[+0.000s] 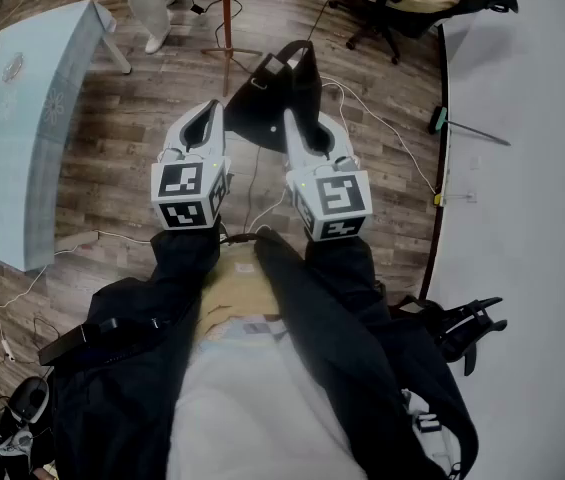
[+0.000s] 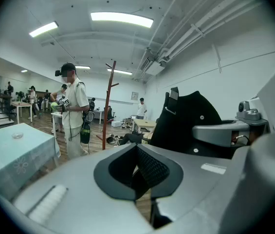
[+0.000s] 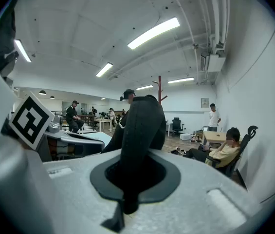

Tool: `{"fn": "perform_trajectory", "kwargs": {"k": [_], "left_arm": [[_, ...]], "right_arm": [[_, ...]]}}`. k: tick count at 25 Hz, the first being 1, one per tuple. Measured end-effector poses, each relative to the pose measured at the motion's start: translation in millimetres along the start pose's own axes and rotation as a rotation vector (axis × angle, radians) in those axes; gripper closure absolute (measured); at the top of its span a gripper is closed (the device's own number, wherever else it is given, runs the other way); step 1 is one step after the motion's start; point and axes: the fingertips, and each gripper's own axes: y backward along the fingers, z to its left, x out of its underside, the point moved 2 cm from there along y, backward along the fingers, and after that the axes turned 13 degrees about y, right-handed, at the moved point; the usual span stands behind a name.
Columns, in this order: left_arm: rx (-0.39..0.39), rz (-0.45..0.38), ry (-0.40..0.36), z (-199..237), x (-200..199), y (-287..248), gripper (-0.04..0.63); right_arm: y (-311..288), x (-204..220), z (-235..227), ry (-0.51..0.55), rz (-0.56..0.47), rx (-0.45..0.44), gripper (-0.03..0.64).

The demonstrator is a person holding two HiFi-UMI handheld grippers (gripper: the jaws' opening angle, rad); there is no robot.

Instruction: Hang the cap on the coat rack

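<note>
one cap [image 1: 274, 96] clamped in right gripper [image 1: 292, 126] fingers; left gripper [image 1: 210, 113] fingers together, empty

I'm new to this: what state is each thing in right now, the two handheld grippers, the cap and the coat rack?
Right gripper: shut on the cap.
Left gripper: shut, holding nothing.
Cap: held above the floor, not yet hung.
Coat rack: standing upright, without the cap.

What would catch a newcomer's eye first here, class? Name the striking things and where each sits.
The black cap clamped in the right gripper stands out, held out front above the wood floor. Beyond it stands the reddish-brown coat rack, while the left gripper alongside is shut on nothing.
</note>
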Motion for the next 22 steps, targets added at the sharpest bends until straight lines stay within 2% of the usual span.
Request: {"fn": "perform_trajectory", "kwargs": {"k": [10,17,22], "left_arm": [[-0.014,0.029,-0.023,21.5,15.3,4.5,0.6],[-0.005,0.05,0.004,29.1,18.1,6.0,0.6],[0.014,0.072,0.036,57.8,23.2,21.7,0.6]], "right_arm": [[-4.8,12.9,15.8,-0.008,0.009,-0.013,0.607],[-7.1,18.9,18.3,-0.033,0.033,0.011,0.607],[-11.9,18.8,42.4,-0.034,0.066,0.044,0.607]]}}
